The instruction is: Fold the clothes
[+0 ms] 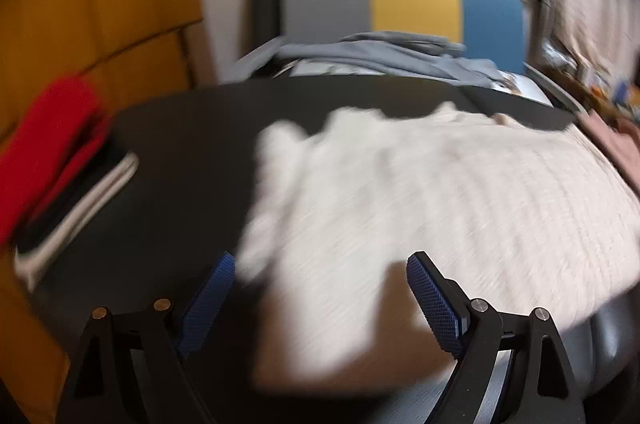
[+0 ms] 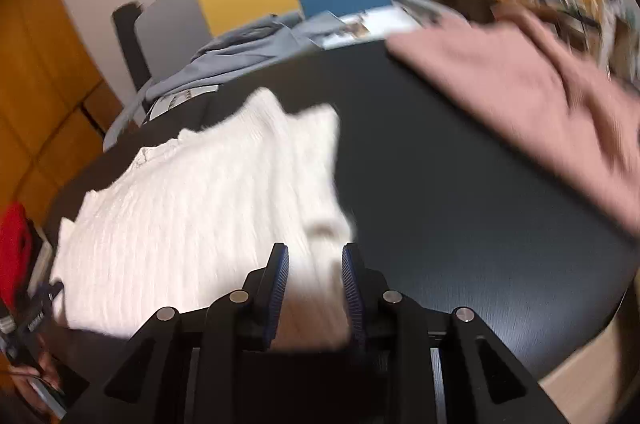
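Sweater [image 2: 192, 216] spread flat on desk [image 2: 460, 191] for folding, left fingers [image 1: 320, 300] wide open and empty over its edge, right fingers [image 2: 314, 288] part-open astride the 3 o'clock hem, not pinching yet.

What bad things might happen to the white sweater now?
1. The white sweater lies near the front edge of the black table; a pull might slide it off.
2. The right gripper has sweater cloth between its pads but looks loose, so the fold may slip out.
3. The pink garment lies close by on the right; a wide swing could drag it along.
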